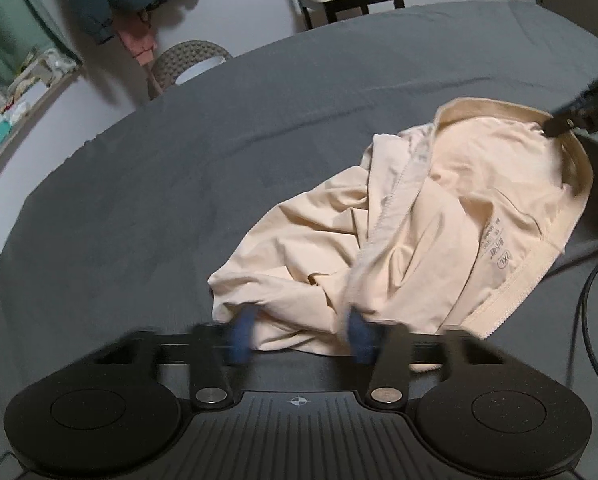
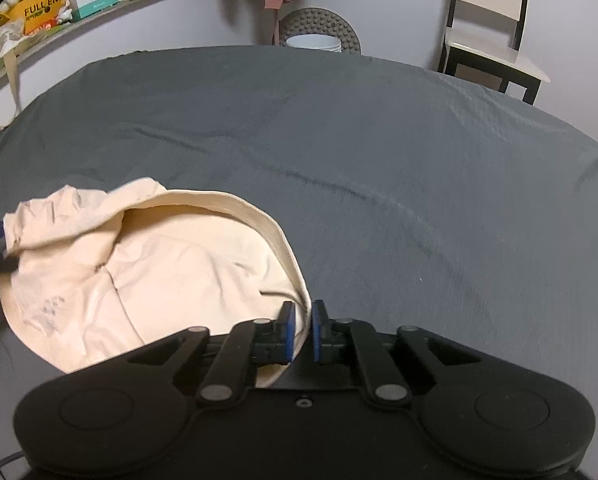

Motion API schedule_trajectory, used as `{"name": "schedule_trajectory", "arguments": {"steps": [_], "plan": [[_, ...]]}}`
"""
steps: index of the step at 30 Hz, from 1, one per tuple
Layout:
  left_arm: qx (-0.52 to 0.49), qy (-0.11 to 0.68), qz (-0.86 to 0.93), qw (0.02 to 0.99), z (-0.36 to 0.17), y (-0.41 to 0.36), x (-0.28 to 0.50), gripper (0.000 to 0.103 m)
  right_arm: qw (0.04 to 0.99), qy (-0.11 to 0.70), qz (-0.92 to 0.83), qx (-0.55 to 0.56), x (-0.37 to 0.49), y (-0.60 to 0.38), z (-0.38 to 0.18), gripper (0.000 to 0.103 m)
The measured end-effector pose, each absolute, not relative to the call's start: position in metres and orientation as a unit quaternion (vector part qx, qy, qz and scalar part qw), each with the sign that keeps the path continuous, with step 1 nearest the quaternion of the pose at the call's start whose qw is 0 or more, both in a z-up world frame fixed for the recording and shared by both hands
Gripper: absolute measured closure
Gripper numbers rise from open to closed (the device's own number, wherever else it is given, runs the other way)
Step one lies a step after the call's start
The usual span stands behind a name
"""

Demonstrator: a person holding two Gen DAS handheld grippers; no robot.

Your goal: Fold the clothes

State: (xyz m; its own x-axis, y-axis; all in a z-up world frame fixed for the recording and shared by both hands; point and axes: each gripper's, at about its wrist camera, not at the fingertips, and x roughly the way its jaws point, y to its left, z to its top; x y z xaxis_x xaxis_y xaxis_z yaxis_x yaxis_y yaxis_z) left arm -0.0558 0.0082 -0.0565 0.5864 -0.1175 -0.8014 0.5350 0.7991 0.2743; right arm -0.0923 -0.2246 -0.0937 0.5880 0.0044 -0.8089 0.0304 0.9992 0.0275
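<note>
Left wrist view: your left gripper (image 1: 299,334) is spread wide, blurred, its blue pads (image 1: 241,330) against the near edge of a crumpled beige garment (image 1: 399,232) on the grey sheet (image 1: 179,160). Your right gripper (image 2: 303,330) pinches the garment's waistband (image 2: 287,256) between nearly closed pads.

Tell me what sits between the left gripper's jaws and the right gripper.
Only the crumpled beige garment spans that stretch in the left wrist view, from the left gripper to the right gripper pinching its waistband.
</note>
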Motion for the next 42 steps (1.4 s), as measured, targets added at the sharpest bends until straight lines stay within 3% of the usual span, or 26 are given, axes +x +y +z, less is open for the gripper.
{"name": "schedule_trajectory", "arguments": {"steps": [2,9,13,21,27,30,35,42], "plan": [[0.249,0.415,-0.193,0.854,-0.056,0.009,-0.055,0.089,0.889,0.457,-0.009,0.017,-0.091,-0.225,-0.095,0.098],[0.265,0.367,-0.133,0.882,-0.045,0.013,-0.054,0.091,0.901,0.433,-0.037,-0.010,-0.096,-0.220,-0.091,0.100],[0.253,0.312,-0.092,0.911,-0.026,0.016,-0.058,0.091,0.923,0.379,-0.062,-0.026,-0.102,-0.210,-0.076,0.100],[0.151,0.143,-0.027,0.978,0.076,0.045,-0.100,0.091,0.970,0.227,-0.081,-0.015,-0.142,-0.188,-0.001,0.100],[0.046,0.075,-0.049,0.995,0.143,0.081,-0.151,0.090,0.986,0.130,-0.089,0.046,-0.207,-0.188,0.059,0.096],[0.072,0.104,-0.057,0.990,0.129,0.085,-0.168,0.090,0.981,0.146,-0.094,0.083,-0.237,-0.190,0.051,0.094],[0.146,0.205,-0.062,0.966,0.074,0.087,-0.167,0.090,0.955,0.255,-0.080,0.132,-0.248,-0.192,-0.006,0.094],[0.124,0.202,-0.057,0.970,0.071,0.086,-0.175,0.090,0.948,0.270,-0.083,0.144,-0.250,-0.189,-0.013,0.094]]}}
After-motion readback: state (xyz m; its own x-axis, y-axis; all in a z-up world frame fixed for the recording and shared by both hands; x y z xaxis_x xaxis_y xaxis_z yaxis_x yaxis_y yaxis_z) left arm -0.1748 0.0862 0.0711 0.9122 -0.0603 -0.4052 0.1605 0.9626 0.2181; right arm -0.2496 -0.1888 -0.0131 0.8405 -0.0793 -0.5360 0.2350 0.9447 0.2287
